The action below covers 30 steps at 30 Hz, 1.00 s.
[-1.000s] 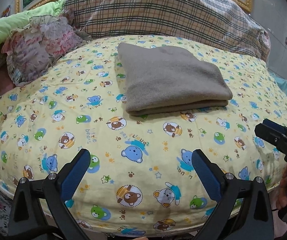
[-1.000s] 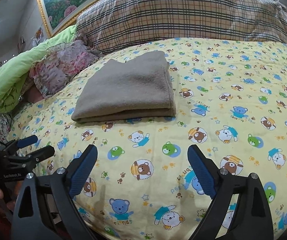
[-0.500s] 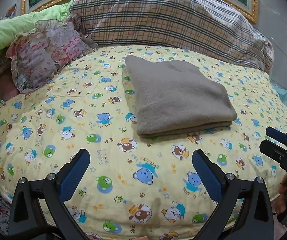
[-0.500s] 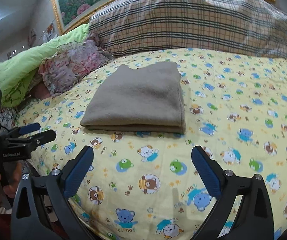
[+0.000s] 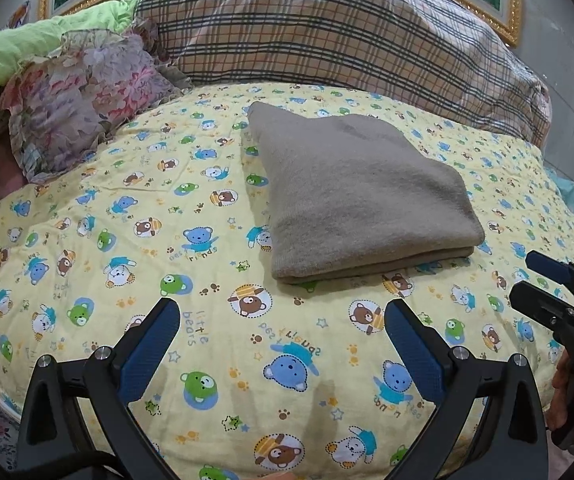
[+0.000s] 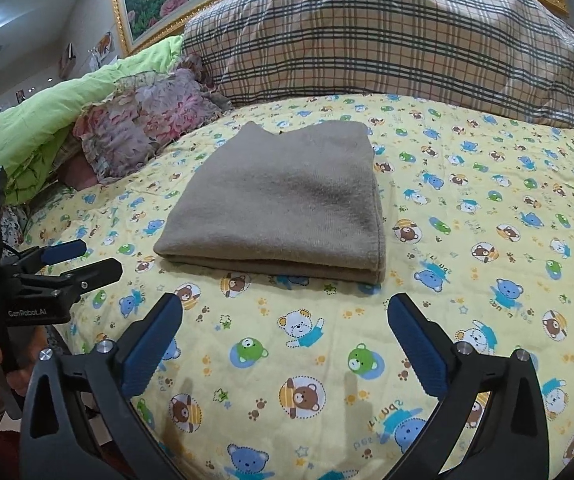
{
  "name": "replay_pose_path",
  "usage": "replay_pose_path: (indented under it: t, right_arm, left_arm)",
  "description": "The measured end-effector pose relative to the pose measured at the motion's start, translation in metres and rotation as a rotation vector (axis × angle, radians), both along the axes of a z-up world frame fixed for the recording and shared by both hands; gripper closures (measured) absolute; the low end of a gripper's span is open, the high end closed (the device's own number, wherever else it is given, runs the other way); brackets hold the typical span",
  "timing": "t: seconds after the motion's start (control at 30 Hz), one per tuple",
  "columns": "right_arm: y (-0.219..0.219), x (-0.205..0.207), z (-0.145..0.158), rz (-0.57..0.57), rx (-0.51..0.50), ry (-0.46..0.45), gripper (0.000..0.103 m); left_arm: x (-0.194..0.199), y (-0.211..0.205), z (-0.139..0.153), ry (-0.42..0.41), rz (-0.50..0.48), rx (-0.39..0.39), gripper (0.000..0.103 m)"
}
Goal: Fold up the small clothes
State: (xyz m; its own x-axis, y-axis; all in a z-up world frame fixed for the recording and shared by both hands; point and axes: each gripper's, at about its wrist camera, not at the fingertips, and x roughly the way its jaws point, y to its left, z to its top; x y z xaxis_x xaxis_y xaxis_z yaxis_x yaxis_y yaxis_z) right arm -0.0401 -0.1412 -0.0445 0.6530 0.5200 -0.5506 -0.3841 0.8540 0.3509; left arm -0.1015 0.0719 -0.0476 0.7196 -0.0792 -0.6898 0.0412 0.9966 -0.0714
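The folded brown garment (image 5: 361, 196) is lying on the bear-print bedspread (image 5: 127, 240), open quilt ringing every edge. The left tool (image 5: 281, 332) is hovering at its six o'clock, jaws apart and empty; the right tool (image 6: 285, 330) is widening its empty jaws.

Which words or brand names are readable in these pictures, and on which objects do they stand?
"GenRobot.AI": on the left gripper, its black body.
"little bears": printed on the yellow bear quilt.
"best friends": quilt print, partly distorted.
"Spirit": quilt print, seen upside down.
Other small quilt lettering: too blurred to read.
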Motion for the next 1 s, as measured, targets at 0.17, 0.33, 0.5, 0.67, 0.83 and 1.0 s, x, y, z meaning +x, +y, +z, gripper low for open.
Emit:
replay_pose_path:
  t: [0.17,0.33,0.5,0.67,0.83,1.0]
  right_arm:
    - [0.005,0.007,-0.007,0.002,0.002,0.015,0.001]
    - [0.009,0.015,-0.011,0.003,-0.004,0.027,0.001]
    - [0.012,0.020,-0.014,0.005,-0.011,0.032,0.001]
    - [0.012,0.027,-0.018,0.001,-0.007,0.042,0.001]
    - [0.014,0.031,-0.020,0.003,-0.010,0.045,0.001]
    - [0.013,0.033,-0.021,0.000,-0.007,0.048,0.001]
  left_arm:
    - [0.004,0.001,-0.007,0.004,0.011,0.001,0.001]
    - [0.010,0.001,-0.012,0.010,0.019,-0.001,0.001]
    - [0.014,0.000,-0.014,0.009,0.026,0.004,0.001]
    - [0.019,-0.001,-0.015,0.010,0.036,0.013,0.001]
    - [0.024,-0.004,-0.016,0.013,0.039,0.023,0.001]
    - [0.026,-0.007,-0.017,0.015,0.037,0.026,0.001]
